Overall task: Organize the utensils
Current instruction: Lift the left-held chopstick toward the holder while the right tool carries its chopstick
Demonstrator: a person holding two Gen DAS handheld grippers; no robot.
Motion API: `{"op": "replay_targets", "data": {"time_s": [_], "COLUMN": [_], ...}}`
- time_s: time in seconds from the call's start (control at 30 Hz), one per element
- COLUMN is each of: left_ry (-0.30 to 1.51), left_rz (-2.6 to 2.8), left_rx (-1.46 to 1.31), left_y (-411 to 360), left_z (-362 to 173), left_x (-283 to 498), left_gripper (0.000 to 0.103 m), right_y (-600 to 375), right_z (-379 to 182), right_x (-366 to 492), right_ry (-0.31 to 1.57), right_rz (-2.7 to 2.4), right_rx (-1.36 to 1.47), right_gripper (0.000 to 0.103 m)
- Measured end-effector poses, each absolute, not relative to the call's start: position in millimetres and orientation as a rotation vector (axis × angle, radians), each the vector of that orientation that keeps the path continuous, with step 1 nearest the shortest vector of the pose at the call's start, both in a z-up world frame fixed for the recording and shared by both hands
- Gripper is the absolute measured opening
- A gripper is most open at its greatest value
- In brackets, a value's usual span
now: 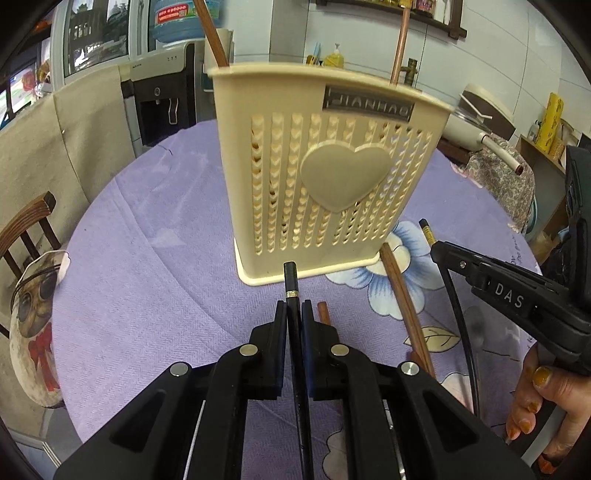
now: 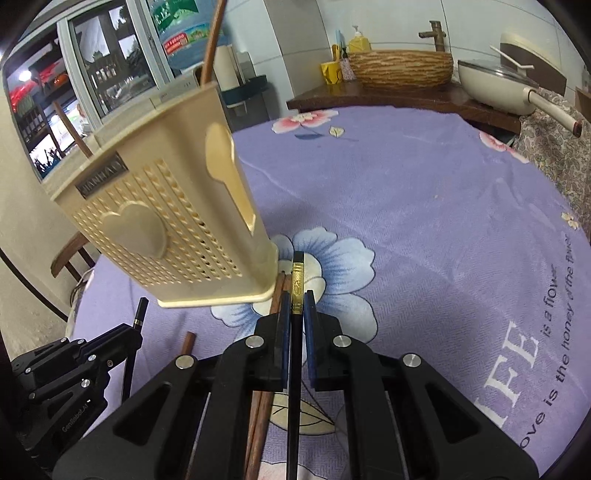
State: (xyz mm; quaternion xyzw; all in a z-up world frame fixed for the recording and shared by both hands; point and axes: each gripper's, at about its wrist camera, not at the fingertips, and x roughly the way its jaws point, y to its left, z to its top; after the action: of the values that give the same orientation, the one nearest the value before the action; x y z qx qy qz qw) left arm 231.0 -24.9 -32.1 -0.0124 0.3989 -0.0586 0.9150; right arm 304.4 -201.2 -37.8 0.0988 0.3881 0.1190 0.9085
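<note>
A cream plastic utensil holder (image 1: 325, 177) with a heart on its front stands on the purple tablecloth (image 1: 147, 266); it also shows in the right wrist view (image 2: 162, 229). Two brown chopsticks (image 1: 212, 33) stick out of its top. My left gripper (image 1: 294, 306) is shut on a black chopstick (image 1: 291, 284) with a gold band, its tip near the holder's base. My right gripper (image 2: 296, 295) is shut on another black chopstick (image 2: 297, 273) with a gold-patterned end, just right of the holder's base. Brown chopsticks (image 1: 402, 302) lie on the cloth (image 2: 424, 206) beside the holder.
A wooden chair (image 1: 26, 229) with a dog-print cushion stands at the table's left. A water dispenser (image 1: 162, 96) is behind. A counter at the back holds a woven basin (image 2: 400, 68) and a cream pan (image 2: 495, 85). The cloth stretches to the right of the holder.
</note>
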Motion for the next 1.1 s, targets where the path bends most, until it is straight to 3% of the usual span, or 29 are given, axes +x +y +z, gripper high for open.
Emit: {"op": "replay_targets", "data": {"time_s": [0.63, 1.1], "left_ry": [0.585, 0.48], "left_rz": [-0.157, -0.183], "left_rx": [-0.089, -0.11], "left_y": [0, 12], "left_z": [53, 87], "left_x": [182, 153], "left_gripper": [0.007, 0.007], "right_y": [-220, -223], "right_z": [58, 101], "right_x": [223, 185], "right_ry": [0.545, 0.438], "right_rz": [0.403, 0.432], "right_rx": [0.17, 0.131], "right_gripper": [0.008, 0.008]}}
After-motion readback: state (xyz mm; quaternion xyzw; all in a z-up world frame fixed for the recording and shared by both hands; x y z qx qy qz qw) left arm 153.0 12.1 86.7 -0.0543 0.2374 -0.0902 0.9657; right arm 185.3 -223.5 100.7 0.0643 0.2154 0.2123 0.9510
